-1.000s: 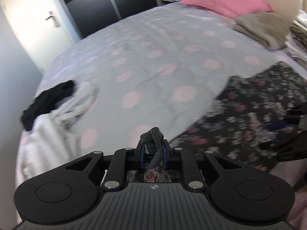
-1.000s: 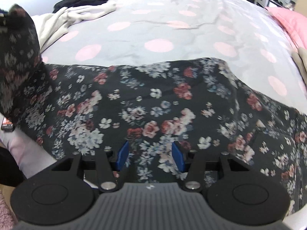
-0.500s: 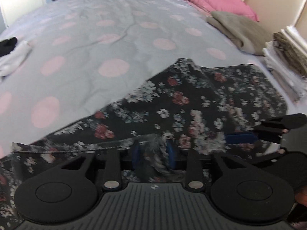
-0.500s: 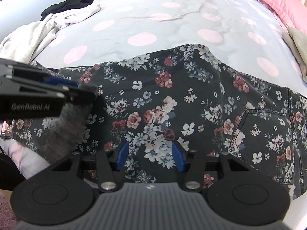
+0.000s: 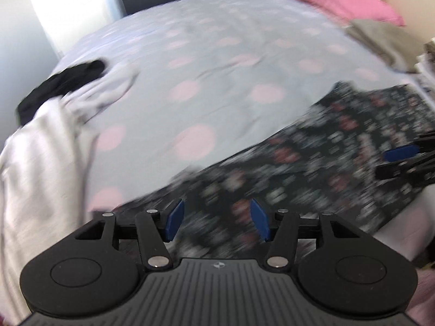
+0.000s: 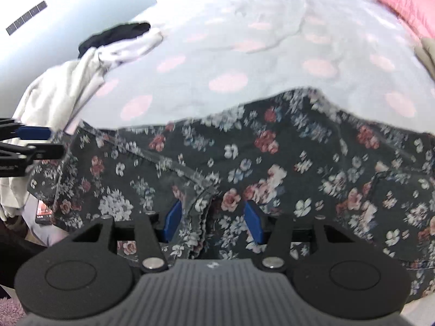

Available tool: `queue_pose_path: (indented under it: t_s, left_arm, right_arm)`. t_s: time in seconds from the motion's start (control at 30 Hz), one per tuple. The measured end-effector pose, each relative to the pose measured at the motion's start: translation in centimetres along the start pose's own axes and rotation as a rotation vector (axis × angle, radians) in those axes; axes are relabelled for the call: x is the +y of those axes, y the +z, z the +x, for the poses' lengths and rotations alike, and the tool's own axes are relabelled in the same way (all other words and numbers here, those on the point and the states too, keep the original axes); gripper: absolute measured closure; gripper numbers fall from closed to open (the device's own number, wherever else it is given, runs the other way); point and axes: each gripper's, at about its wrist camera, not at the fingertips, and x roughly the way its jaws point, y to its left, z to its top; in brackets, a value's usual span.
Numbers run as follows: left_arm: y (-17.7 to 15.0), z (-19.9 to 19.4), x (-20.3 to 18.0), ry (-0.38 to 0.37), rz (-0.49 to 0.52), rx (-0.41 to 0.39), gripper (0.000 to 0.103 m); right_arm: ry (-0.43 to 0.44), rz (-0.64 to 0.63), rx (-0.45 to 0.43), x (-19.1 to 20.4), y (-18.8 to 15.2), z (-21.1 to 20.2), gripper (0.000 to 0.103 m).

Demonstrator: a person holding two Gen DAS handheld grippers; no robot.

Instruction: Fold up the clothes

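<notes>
A dark floral garment [image 6: 272,157] lies folded along the near edge of the bed; in the left wrist view it [image 5: 326,157] is blurred. My left gripper [image 5: 216,218] hovers over its left end with the jaws opening; cloth lies under the gap and the pads do not press on it. My right gripper [image 6: 212,221] stands open over the middle, where a folded hem runs between its blue pads [image 6: 171,221] without being pinched. Each gripper shows at the edge of the other's view: the right gripper [image 5: 391,163] and the left gripper [image 6: 46,141].
The bed sheet [image 5: 217,62] is grey with pink dots. A white garment [image 5: 40,149] and a black one [image 5: 62,84] lie at the left. A pink pillow [image 5: 339,2], a beige folded cloth [image 5: 380,40] and stacked clothes [image 5: 428,62] sit at the right.
The left gripper carried a pinched end of the floral garment to the right, laid it down and let go. It opened and swung back left. The right gripper stayed over the cloth.
</notes>
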Motion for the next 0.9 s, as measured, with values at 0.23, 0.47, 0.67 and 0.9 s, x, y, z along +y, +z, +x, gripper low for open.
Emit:
queue_pose_path:
  t_s: [0.23,0.47,0.67,0.9]
  left_arm:
    - [-4.1,2.3,3.4,0.057,-0.038,0.107,0.051]
    - [-6.1,5.6,1.6,0.178,0.113,0.161,0.059]
    - [-5.9,5.8,2.2,0.152,0.062,0.175,0.086]
    - [-4.4,2.4,3.2,0.133,-0.039,0.083,0.098]
  right_arm:
    - [0.025,0.035,0.088,0.5,0.0,3.8,0.052]
    - [0.013,0.023,0.080,1.5,0.7,5.2,0.087]
    - [-0.030,-0.035,-0.146,1.9,2.2,0.9,0.088]
    - [-0.023,0.089,-0.049,-0.9,3.6,2.9,0.088]
